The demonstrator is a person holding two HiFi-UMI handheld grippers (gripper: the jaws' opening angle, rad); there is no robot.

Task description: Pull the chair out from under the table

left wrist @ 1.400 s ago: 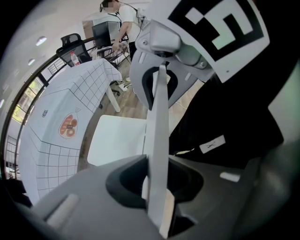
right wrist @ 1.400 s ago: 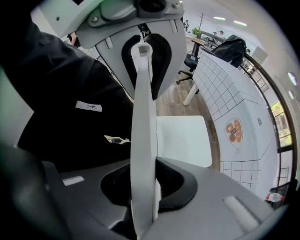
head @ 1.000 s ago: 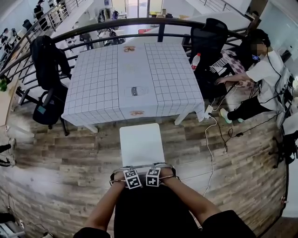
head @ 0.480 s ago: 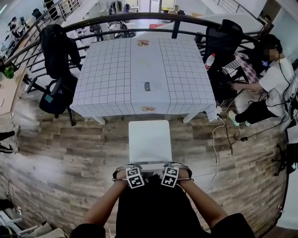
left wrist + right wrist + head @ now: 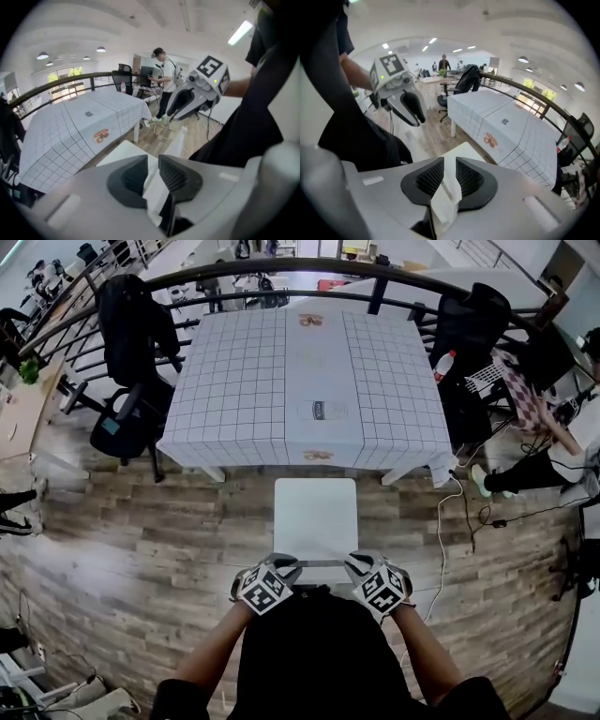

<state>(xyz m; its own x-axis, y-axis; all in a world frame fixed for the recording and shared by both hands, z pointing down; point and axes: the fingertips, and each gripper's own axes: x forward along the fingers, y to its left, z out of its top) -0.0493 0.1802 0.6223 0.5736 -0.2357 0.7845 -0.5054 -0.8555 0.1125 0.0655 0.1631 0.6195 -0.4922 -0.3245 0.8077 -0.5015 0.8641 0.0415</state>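
The white chair [image 5: 316, 517] stands on the wood floor, pulled out in front of the checked table [image 5: 234, 381]; only its far edge is near the tablecloth. Its backrest top [image 5: 319, 563] runs between my two grippers. My left gripper [image 5: 284, 565] [image 5: 152, 166] hovers over the backrest's left end, my right gripper [image 5: 358, 563] [image 5: 450, 171] over the right end. Each gripper view shows the other gripper raised clear of the backrest. Both pairs of jaws have just been closing; the white backrest shows in the gap past the pads, not pressed by them.
Black office chairs stand left [image 5: 131, 362] and right [image 5: 473, 334] of the table. A person [image 5: 553, 456] sits at the right by a bottle [image 5: 445, 365]. A white cable [image 5: 445, 521] trails across the floor right of the chair. A black railing [image 5: 281, 268] curves behind the table.
Both grippers have risen off the backrest top towards the camera, rolled outwards and spread a little apart. The chair stays where it was.
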